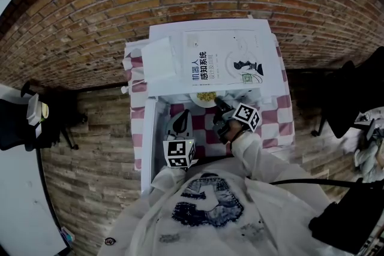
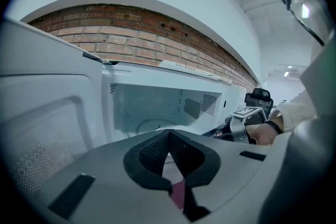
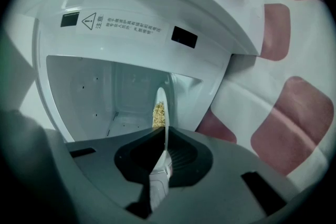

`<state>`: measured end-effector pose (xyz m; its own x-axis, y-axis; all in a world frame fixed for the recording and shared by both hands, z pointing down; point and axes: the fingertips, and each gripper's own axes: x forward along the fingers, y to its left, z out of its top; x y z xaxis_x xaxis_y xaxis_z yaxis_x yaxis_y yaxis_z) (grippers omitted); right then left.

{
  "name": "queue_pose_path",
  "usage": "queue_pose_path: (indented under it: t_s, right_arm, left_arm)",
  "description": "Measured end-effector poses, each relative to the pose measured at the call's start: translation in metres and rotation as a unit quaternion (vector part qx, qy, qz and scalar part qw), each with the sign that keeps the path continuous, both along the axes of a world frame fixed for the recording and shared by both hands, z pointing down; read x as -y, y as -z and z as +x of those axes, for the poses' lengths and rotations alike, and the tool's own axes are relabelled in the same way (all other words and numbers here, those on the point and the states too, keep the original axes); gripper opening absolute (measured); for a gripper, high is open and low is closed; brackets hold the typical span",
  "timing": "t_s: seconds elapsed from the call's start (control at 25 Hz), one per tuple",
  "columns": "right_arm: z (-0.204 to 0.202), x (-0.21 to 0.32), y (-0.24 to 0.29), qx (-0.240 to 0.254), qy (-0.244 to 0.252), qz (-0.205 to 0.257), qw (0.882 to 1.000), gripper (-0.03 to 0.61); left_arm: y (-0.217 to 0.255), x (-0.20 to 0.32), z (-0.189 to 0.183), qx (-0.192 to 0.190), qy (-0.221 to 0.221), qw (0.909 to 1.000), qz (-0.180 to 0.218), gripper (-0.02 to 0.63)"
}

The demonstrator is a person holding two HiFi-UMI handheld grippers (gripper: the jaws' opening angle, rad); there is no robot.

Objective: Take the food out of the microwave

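Step in hand: I judge this to be the grasp before the pull-out. The round white plate of yellow crumbly food is gripped but not yet out.
Food's place: centre of the head view, at the mouth of the white microwave oven. Its near edge shows past the front.
Right gripper: clamped on the plate's rim, which runs edge-on between my pads.
Left gripper: jaws together on nothing, low centre of the head view beside the open white door.
Next move: draw the plate straight back towards me and keep it level, out over the pink-and-white checked cloth.
Pose: my right sleeve reaches up from the lower centre. Both grippers tip slightly downward, facing the cavity.
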<state>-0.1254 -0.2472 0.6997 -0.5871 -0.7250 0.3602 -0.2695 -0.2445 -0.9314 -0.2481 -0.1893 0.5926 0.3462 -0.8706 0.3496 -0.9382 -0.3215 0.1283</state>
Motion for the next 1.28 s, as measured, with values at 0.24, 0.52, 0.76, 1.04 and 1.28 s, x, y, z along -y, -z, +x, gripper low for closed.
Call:
queue_pose_path:
  t_s: [0.24, 0.52, 0.76, 1.04, 1.28]
  right_arm:
    - [0.003, -0.003, 0.002, 0.010, -0.003, 0.006, 1.000, 0.023]
    - [0.008, -0.009, 0.004, 0.019, -0.004, 0.013, 1.000, 0.023]
    - [0.011, -0.016, 0.006, 0.030, -0.002, 0.018, 0.999, 0.023]
    - [0.013, -0.027, 0.018, 0.043, 0.008, 0.025, 0.999, 0.023]
    - [0.014, -0.036, 0.035, 0.057, 0.024, 0.032, 0.998, 0.023]
  left_arm:
    - [-0.001, -0.002, 0.004, 0.007, -0.007, 0.9999, -0.005, 0.006]
    - [0.002, -0.006, 0.007, 0.008, -0.007, 0.9999, -0.007, 0.006]
    - [-0.001, -0.010, 0.008, 0.011, -0.004, 0.9999, -0.005, 0.007]
    - [0.003, -0.013, 0.012, 0.012, 0.003, 0.9999, 0.001, 0.006]
    - [0.003, -0.014, 0.010, 0.018, 0.021, 0.9996, -0.004, 0.006]
